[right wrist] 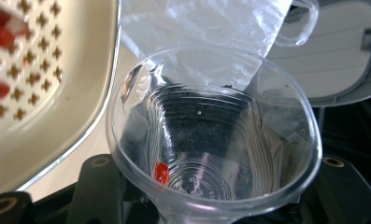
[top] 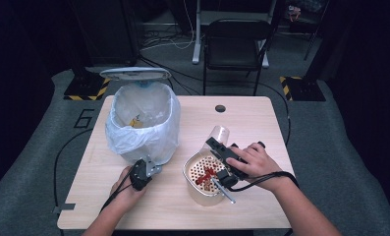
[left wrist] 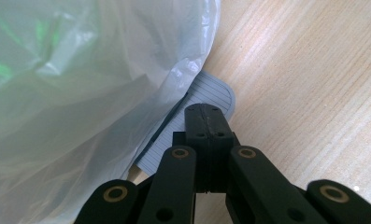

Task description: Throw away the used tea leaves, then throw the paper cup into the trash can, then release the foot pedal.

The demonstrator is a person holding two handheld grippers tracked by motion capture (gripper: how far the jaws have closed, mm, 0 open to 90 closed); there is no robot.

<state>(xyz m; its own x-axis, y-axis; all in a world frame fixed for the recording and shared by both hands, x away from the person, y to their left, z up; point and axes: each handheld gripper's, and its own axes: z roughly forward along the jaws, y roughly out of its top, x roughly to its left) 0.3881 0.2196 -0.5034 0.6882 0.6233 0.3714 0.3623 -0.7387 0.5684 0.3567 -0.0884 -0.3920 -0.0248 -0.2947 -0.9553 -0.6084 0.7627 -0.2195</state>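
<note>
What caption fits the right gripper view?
Right gripper holds a clear cup with one red bit left inside.

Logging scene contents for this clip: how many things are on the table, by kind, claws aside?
Pedal bin with plastic liner: 1
Clear plastic cup, held in the right claw: 1
Cream perforated basket holding red bits: 1
Total: 3
The left claw is shut on the bin's pedal.
</note>
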